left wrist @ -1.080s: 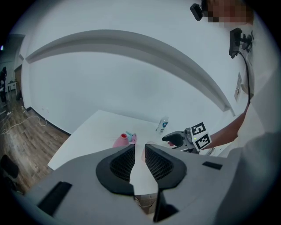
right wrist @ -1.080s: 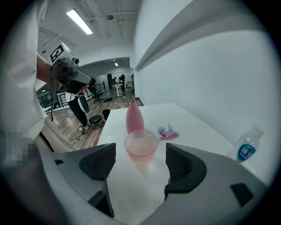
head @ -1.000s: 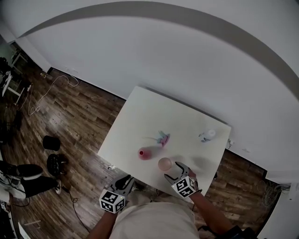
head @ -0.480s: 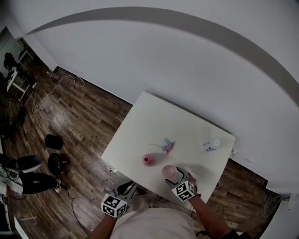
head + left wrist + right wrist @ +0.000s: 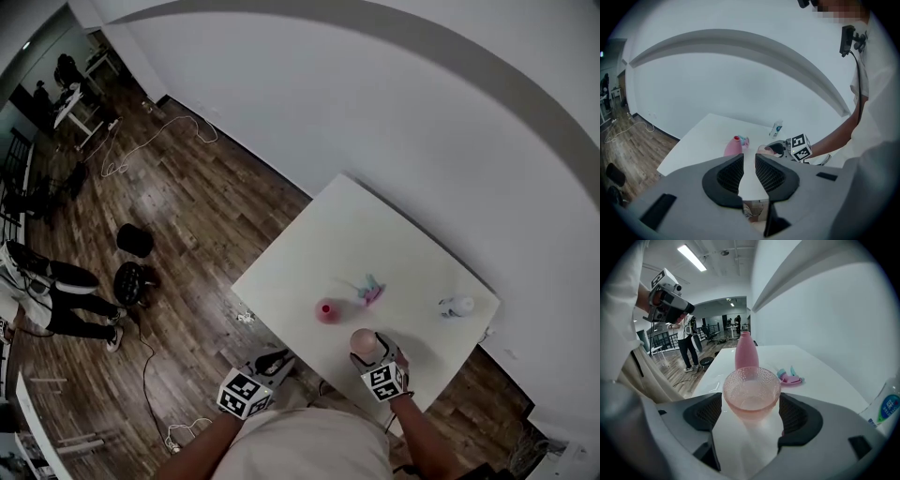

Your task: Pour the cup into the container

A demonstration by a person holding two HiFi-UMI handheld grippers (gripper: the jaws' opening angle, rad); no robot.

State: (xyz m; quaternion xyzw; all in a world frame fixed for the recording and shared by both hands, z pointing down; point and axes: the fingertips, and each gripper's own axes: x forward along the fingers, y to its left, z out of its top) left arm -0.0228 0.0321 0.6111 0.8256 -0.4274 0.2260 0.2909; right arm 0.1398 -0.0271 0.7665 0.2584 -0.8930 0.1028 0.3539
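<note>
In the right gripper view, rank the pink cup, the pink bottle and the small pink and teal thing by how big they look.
1. pink cup, though it is nearest the camera
2. pink bottle, partly hidden behind it
3. pink and teal thing

A white table (image 5: pixel 309 272) is seen on a wooden floor (image 5: pixel 197 206) beside a white wall. A small pink-and-teal item (image 5: pixel 371 292) is laid near its middle, and a clear labelled bottle (image 5: pixel 456 306) is placed towards the far right corner. Two black stools (image 5: pixel 134 240) and a white cable (image 5: pixel 150 145) are seen on the floor.

No legible text or numbers.
</note>
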